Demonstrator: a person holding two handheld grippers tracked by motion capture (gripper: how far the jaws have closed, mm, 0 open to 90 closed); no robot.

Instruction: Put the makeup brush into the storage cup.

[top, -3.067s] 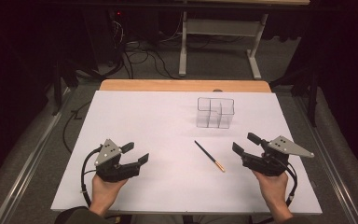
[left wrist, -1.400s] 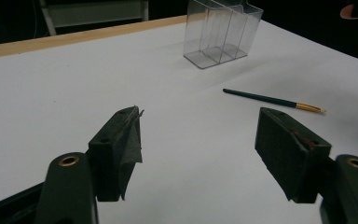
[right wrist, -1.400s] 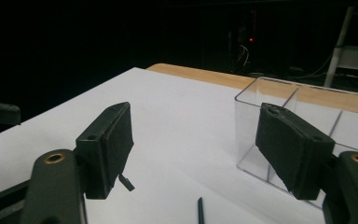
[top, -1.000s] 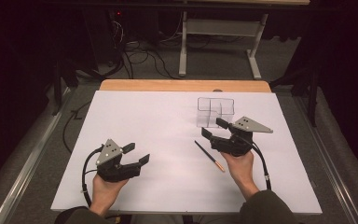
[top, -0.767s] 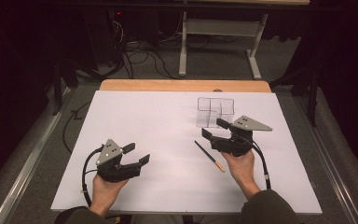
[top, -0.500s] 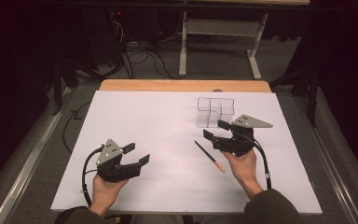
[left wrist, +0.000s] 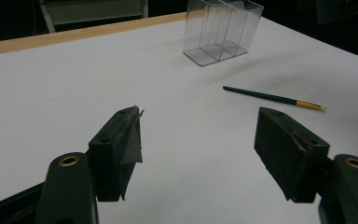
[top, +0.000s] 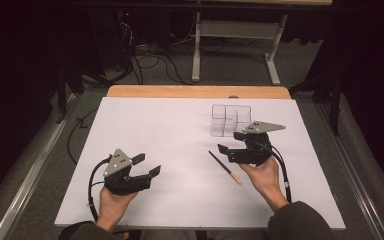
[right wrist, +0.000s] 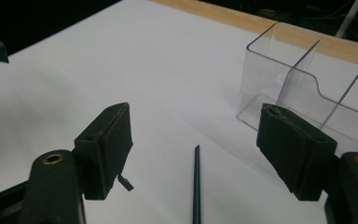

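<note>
Right gripper (top: 232, 141) has its jaws spread wide and holds nothing; in the right gripper view (right wrist: 196, 140) the gap between the two black jaws frames bare table, and the dark tip of the brush (right wrist: 196, 186) runs up from the bottom edge into that gap without touching either jaw. From the high view it hangs just right of the brush (top: 224, 166), near its far end, tips aimed left. Left gripper (top: 147, 166) is also wide open and empty, sitting near-left on the table, well apart from the brush; the left gripper view (left wrist: 198, 135) shows nothing between its jaws, and a bit of torn pad lining hangs off the left-hand jaw. The brush lies flat on the white table (top: 170, 130), long axis diagonal: dark handle end points far-left, the gold ferrule and pale tip point near-right, toward the right hand (top: 262, 175). In the left gripper view it shows as a thin dark stick with a gold end (left wrist: 272, 98). Clear plastic organizer (top: 230, 120) stands upright just beyond the right gripper, with divider walls inside; compartments look empty as far as can be seen (right wrist: 307, 88). It is near the brush's far end but not touching. Nothing lies between the right gripper and the brush.
</note>
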